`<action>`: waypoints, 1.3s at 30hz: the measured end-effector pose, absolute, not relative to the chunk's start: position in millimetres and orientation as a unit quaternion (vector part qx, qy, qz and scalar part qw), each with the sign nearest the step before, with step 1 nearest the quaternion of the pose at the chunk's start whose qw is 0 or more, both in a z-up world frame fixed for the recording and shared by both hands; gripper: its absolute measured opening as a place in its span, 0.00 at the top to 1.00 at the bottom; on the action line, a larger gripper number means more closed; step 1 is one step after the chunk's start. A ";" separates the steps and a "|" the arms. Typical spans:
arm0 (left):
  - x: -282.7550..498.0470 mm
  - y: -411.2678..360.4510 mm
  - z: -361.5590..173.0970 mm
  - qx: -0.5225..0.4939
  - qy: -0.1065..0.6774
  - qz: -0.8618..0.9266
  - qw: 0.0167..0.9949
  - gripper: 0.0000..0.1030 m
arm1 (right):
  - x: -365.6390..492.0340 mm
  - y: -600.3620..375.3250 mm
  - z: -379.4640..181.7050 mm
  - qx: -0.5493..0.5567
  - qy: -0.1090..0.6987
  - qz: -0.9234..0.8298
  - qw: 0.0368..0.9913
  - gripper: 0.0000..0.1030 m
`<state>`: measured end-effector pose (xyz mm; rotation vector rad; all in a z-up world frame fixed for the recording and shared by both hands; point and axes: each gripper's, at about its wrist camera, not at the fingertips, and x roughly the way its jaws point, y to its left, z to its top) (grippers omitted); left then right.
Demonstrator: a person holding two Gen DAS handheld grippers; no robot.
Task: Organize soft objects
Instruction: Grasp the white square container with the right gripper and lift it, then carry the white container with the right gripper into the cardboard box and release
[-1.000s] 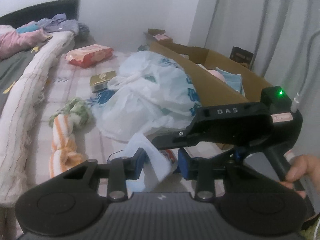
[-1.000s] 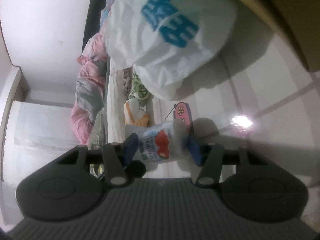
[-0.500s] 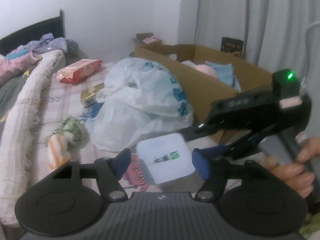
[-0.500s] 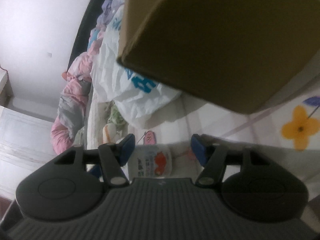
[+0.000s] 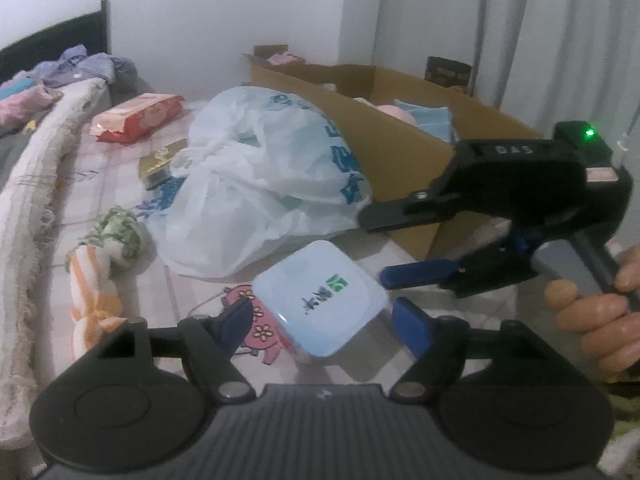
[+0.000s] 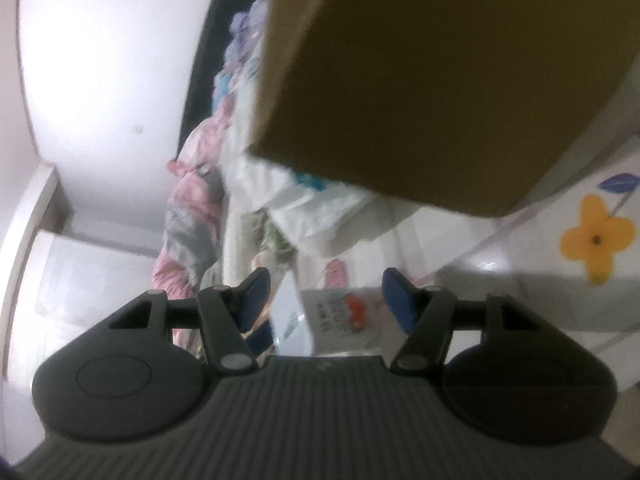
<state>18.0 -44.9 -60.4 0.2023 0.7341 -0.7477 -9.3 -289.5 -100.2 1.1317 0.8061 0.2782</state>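
Bedroom setting: we note a bed with a pale checked sheet [image 5: 120, 168] serving as the work surface, white wall and grey curtains behind. Our left gripper [image 5: 320, 322] is spread wide, its blue pads either side of a pale blue tissue pack [image 5: 320, 300] without pressing it; the pack lies on the sheet between the pads, slightly nearer the left one, and partly over a pink flowered item [image 5: 260, 332] whose nature we cannot determine. Our right gripper [image 5: 420, 248] stands just beyond the pack to the right, also spread and holding nothing; in its own view [image 6: 324, 296] the pack shows between and below its pads, blurred. Further out, a white plastic bag [image 5: 260, 184] lies crumpled against a cardboard box [image 5: 400, 152], which already holds a blue cloth [image 5: 424, 116] and something pink. Loose on the sheet are an orange-striped knotted cloth [image 5: 90, 288], a red wipes packet [image 5: 136, 116] and a small gold box [image 5: 160, 164]; a long rolled blanket [image 5: 36, 200] runs along the left edge and clothes are heaped by the headboard. We judge the task to be partly done: some soft goods are boxed, several remain outside, and the tissue pack is unheld and awaiting a grasp.
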 end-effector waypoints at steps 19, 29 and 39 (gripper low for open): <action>23.7 -57.0 -62.3 0.123 0.349 -0.317 0.873 0.49 | 16.3 -259.2 -82.8 0.443 0.412 0.166 0.779 0.75; 18.3 -73.4 3.5 0.146 0.275 -0.314 0.897 0.49 | 14.7 -267.9 -17.7 0.424 0.358 0.198 0.808 0.74; 60.4 -178.9 56.8 0.151 0.259 -0.382 0.874 0.49 | 17.4 -364.8 61.9 0.405 0.292 0.156 0.852 0.72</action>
